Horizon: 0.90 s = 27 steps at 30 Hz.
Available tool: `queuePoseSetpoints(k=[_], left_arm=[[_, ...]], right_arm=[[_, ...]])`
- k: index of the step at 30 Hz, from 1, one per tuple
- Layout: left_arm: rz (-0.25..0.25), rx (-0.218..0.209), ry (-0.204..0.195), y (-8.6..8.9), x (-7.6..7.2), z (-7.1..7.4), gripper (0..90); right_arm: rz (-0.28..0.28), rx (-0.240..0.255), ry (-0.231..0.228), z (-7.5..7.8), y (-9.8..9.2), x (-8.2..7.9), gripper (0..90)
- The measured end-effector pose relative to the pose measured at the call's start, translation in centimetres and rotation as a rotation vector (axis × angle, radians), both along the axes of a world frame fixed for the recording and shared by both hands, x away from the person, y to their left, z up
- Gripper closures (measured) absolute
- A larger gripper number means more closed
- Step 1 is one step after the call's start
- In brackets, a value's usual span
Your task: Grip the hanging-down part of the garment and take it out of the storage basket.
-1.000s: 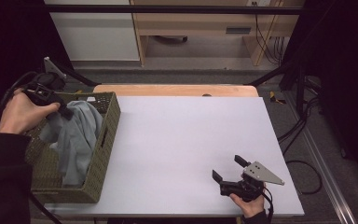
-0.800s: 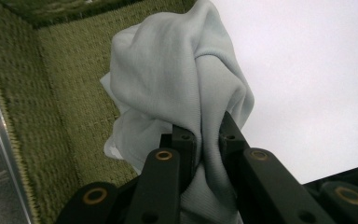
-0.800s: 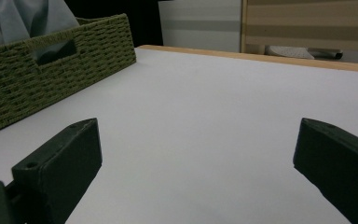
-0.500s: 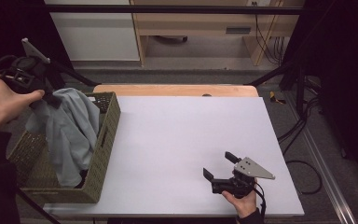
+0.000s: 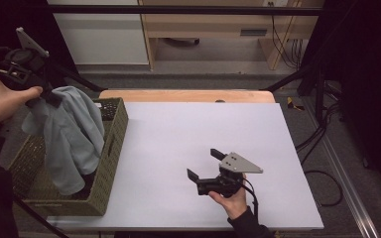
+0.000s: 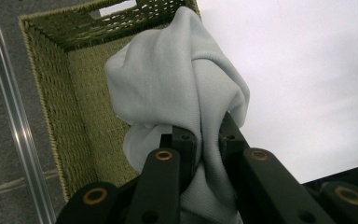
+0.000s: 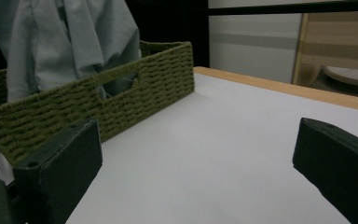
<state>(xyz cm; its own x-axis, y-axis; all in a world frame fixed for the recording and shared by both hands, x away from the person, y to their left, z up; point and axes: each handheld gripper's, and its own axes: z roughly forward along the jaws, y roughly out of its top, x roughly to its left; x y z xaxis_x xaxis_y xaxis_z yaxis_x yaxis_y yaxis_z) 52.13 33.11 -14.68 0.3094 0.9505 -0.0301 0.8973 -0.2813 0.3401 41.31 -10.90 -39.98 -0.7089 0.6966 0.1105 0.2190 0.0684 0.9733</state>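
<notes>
Soft knit cloth (image 5: 72,134), rough woven basket (image 5: 110,163)

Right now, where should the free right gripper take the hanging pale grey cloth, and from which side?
Grip the loose lower end of the pale grey cloth, which hangs into the green woven basket. The open right gripper is best brought from the table side, over the basket wall; the left gripper already pinches the top.

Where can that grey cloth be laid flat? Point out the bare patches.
The white table top is bare from the woven basket across to its right edge, apart from where the right hand-held gripper sits open near the front. It is crowded at the basket, where the grey cloth hangs from the left hand-held gripper.
</notes>
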Motion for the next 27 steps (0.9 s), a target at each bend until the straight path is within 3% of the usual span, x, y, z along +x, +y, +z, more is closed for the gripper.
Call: queuePoseSetpoints(k=[6, 7, 8, 15, 23, 27], left_arm=[[0.003, 0.003, 0.003, 0.1, 0.0, 0.1, 80.9], [0.003, 0.003, 0.003, 0.1, 0.0, 0.1, 80.9], [0.002, 0.005, 0.008, 0.1, 0.0, 0.1, 80.9], [0.004, 0.01, 0.017, 0.1, 0.1, 0.2, 80.9], [0.006, 0.016, 0.022, -0.1, 0.3, 0.1, 80.9], [-0.003, 0.023, 0.028, -0.5, 0.5, 0.0, 80.9]], right_arm=[[0.068, 0.017, 0.002, 1.1, 4.1, 1.2, 2.1], [0.068, 0.017, 0.002, 1.1, 4.1, 1.2, 2.1], [0.085, 0.017, 0.002, 1.4, 5.4, 1.6, 2.3], [0.139, 0.04, 0.014, 2.2, 8.9, 2.9, 3.9], [0.166, 0.027, 0.007, 2.8, 12.4, 3.7, 4.0], [0.213, 0.025, 0.009, 2.7, 15.0, 4.0, 4.5]])
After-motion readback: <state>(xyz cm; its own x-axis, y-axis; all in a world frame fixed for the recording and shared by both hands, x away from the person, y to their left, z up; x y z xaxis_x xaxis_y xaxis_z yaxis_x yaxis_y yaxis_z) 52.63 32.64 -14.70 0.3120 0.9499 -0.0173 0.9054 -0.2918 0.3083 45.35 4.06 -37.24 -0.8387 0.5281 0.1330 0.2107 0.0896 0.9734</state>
